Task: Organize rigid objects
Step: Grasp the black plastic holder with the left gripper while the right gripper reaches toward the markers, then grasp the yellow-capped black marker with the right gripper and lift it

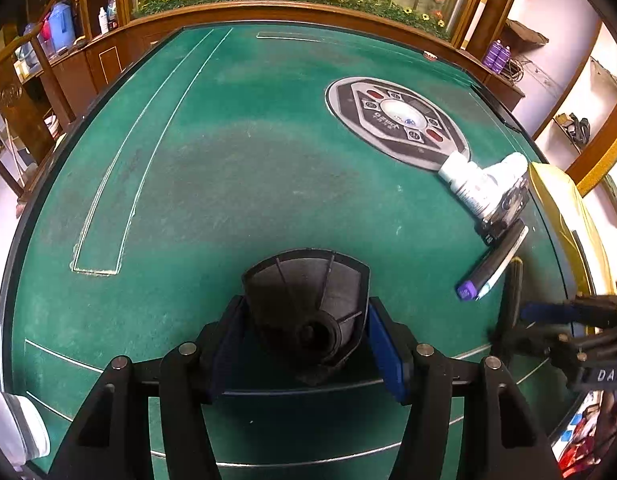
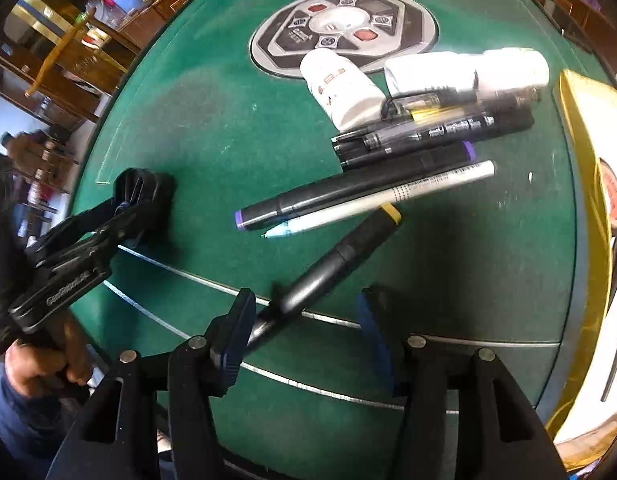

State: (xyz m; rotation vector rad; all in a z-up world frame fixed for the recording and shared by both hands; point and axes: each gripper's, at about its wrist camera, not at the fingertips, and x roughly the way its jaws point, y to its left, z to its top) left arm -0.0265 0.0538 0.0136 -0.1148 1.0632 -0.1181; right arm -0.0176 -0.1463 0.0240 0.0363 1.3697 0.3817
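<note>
Left gripper (image 1: 306,344): clamped on a black ribbed funnel-shaped part (image 1: 308,304), held over the near middle of the green felt table (image 1: 228,160).
Right gripper (image 2: 304,332): spread wide, nothing gripped; the near end of a yellow-capped black marker (image 2: 332,264) lies between its fingers, brushing the left one.
Gathered so far: at the far right, two white bottles (image 2: 340,88) and a bundle of black pens (image 2: 432,132) lie packed side by side.
Also lined up: a purple-capped marker (image 2: 348,188) and a white pen (image 2: 384,200), just nearer than the bundle.
Still left: by my read, the yellow-capped marker sits askew and the funnel part needs a home, so we're well along, not finished.
Surface: worn felt with white lines and a round control panel (image 2: 344,24) set in at the far side.
Room: wooden shelving, a flower display behind, a yellow cushion (image 2: 588,128) at the right edge.
</note>
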